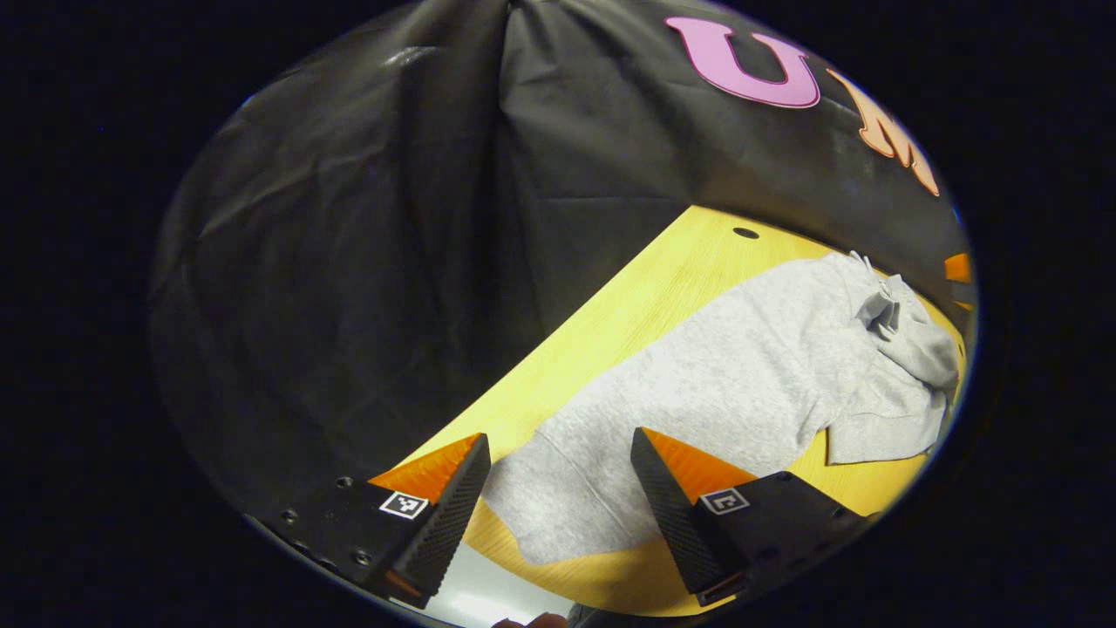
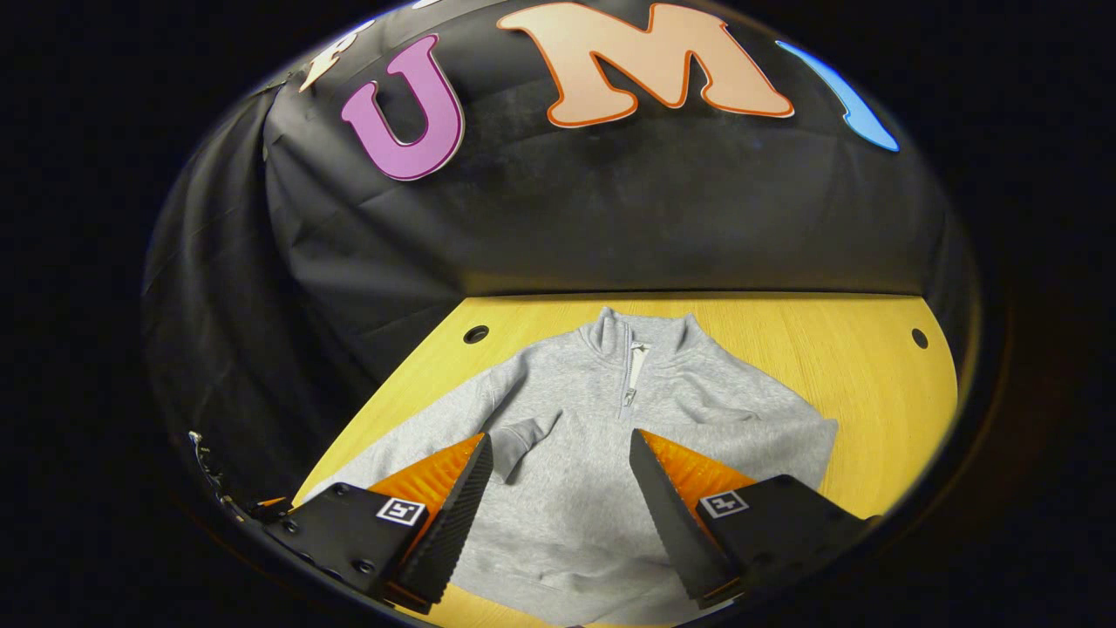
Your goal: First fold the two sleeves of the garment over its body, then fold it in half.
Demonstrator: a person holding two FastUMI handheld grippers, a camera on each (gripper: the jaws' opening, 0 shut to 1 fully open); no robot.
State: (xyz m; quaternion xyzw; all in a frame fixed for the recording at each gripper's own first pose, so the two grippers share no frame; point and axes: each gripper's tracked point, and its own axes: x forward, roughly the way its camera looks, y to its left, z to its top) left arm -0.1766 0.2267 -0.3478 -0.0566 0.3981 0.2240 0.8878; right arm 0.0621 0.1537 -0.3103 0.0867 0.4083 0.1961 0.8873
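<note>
A light grey zip-neck sweatshirt [image 2: 575, 488] lies flat on the yellow wooden table [image 2: 837, 358], collar [image 2: 641, 336] toward the booth wall. One sleeve is folded in, and its cuff [image 2: 523, 436] rests on the chest. My right gripper [image 2: 560, 436] hovers open over the garment's body with nothing between its fingers. In the left gripper view the sweatshirt [image 1: 732, 384] stretches from the near table edge up to the right, with bunched fabric by the collar [image 1: 885, 310]. My left gripper [image 1: 560, 436] is open above the garment's near end, and its fingers hold nothing.
Black cloth walls stand close behind and to the left of the table. The tabletop has small round holes [image 2: 476, 334] [image 2: 919, 337] [image 1: 745, 233] near its far corners. Pale floor [image 1: 475, 597] shows past the near table edge [image 1: 610, 593].
</note>
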